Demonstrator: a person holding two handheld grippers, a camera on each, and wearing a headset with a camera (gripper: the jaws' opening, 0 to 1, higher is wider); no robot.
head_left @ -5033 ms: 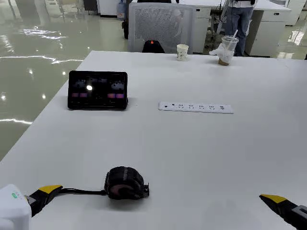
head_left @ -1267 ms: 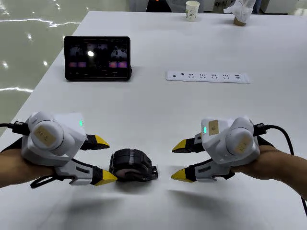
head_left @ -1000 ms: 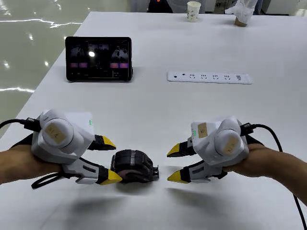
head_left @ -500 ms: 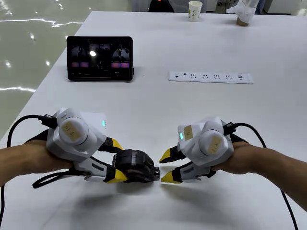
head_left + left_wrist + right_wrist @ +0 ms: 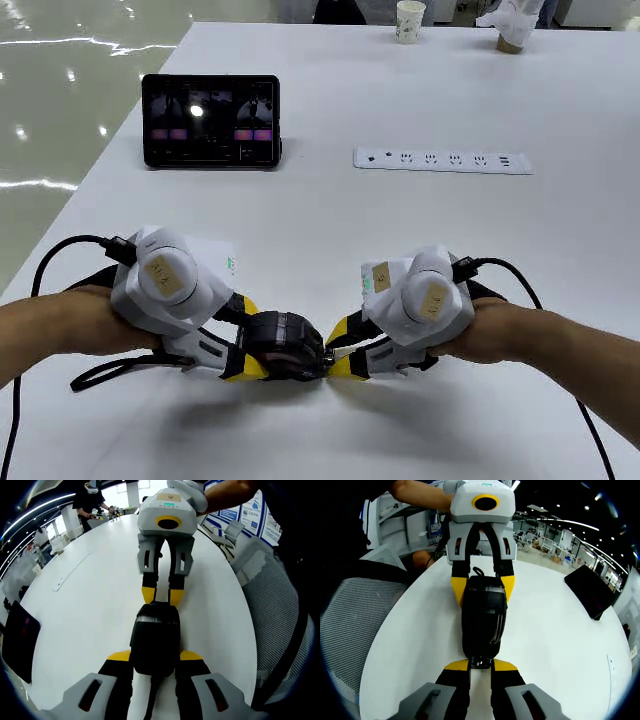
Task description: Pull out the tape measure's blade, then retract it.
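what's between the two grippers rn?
The tape measure, flanked by the left gripper, with the right gripper at its blade end. Head view shows it.

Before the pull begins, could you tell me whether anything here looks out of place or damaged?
Nothing stands out: the tape measure sits intact between the left hand-held gripper and right hand-held gripper, blade retracted.

Tape measure (image 5: 283, 345): black case, matt, ribbed, rubbery-looking grip. Left gripper (image 5: 247, 338) and right gripper (image 5: 338, 347): smooth white plastic shells with a slight sheen, grey plastic jaw arms, yellow tips that are possibly rubber, though the views are too coarse to settle it. Table (image 5: 420, 240): white, smooth, satin top. Tablet (image 5: 211, 121): glossy glass screen. Power strip (image 5: 442, 160): matt white plastic. Floor (image 5: 50, 110): polished, mirror-glossy. Chair (image 5: 350, 625): grey woven mesh.
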